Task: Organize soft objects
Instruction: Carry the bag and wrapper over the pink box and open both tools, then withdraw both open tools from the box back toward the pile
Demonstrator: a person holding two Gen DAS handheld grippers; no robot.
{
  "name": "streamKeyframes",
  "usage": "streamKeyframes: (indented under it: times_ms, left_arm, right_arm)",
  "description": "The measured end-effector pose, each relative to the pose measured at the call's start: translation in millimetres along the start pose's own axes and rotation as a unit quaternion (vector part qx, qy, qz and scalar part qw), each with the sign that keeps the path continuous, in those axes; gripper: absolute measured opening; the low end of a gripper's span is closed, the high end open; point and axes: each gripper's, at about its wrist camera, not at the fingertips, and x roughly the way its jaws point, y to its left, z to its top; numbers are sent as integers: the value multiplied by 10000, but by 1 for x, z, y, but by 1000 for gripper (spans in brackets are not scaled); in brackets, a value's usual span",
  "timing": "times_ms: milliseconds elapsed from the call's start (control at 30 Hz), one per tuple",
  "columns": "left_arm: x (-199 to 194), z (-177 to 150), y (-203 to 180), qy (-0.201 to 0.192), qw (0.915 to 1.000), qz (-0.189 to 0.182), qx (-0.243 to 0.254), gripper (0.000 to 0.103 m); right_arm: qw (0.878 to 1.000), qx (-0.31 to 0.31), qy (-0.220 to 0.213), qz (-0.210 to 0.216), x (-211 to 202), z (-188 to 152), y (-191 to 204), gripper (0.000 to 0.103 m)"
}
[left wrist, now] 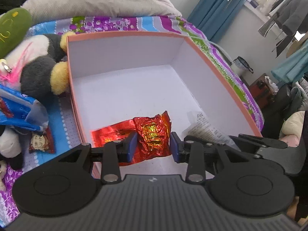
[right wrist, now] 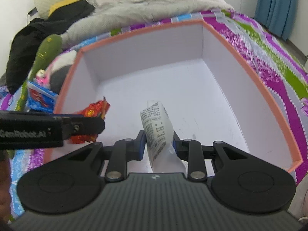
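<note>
Crinkled red foil packet (left wrist: 152,136) between left gripper (left wrist: 154,147) pads, smooth white printed pouch (right wrist: 156,129) pinched in right gripper (right wrist: 157,144), over coral-rimmed box (left wrist: 123,33).

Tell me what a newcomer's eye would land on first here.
First, the shiny red foil packet between the left gripper fingers, low over the near end of the orange-rimmed white box. Next, the white printed packet pinched upright in the right gripper, above the same box.
</note>
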Motion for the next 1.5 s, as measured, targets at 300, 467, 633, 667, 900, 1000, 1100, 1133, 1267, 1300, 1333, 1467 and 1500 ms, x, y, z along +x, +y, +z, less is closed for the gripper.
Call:
streamKeyframes:
  times_ms: [300, 467, 633, 667, 900, 1000, 1100, 1133, 1267, 1300, 1333, 1467, 1500]
  left_arm:
    - [4, 5, 2, 99, 9998, 177, 57, 48]
    - [-19, 2, -2, -70, 9997, 196, 91, 48]
    - [-58, -2, -7, -374, 9990, 228, 131, 48]
    - [-66, -3, -8, -434, 9987, 232, 139, 48]
    - [-136, -21, -17, -946, 9949, 281, 215, 48]
    - [-167, -33, -20, -1154, 9924, 303, 298, 48]
    - [-196, -48, -23, -1307, 9903, 319, 352, 48]
    - [-205, -53, -24, -1367, 9894, 331, 371, 48]
    - [-238, -75, -28, -1593, 9856, 377, 422, 48]
    - [-246, -82, -28, -1645, 9847, 383, 423, 48]
    - [-252, -87, -28, -1687, 9840, 388, 423, 48]
    - [-274, -108, -24, -1836, 9812, 457, 389, 48]
    - [-280, -114, -22, -1865, 9807, 462, 366, 48]
  right_arm:
    - [9999, 105, 9, 73, 2, 2, -5, 55]
    - [9996, 90, -225, 117, -19, 3, 2, 55]
    - [9982, 56, -570, 198, -54, 5, 15, 55]
    - [9977, 35, -637, 207, -61, 5, 18, 55]
    - [9936, -88, -1080, 309, -114, -6, 42, 55]
    - [9914, -100, -1256, 362, -136, -14, 52, 55]
    - [9892, -106, -1406, 411, -157, -23, 61, 55]
    - [9884, -118, -1453, 428, -164, -27, 65, 55]
    - [9857, -219, -1606, 466, -187, -38, 77, 55]
    - [9850, -239, -1638, 477, -191, -41, 80, 55]
    - [9843, -264, -1672, 499, -196, -44, 83, 55]
    - [9814, -348, -1786, 617, -212, -58, 96, 55]
    - [9806, -361, -1815, 654, -215, -61, 99, 55]
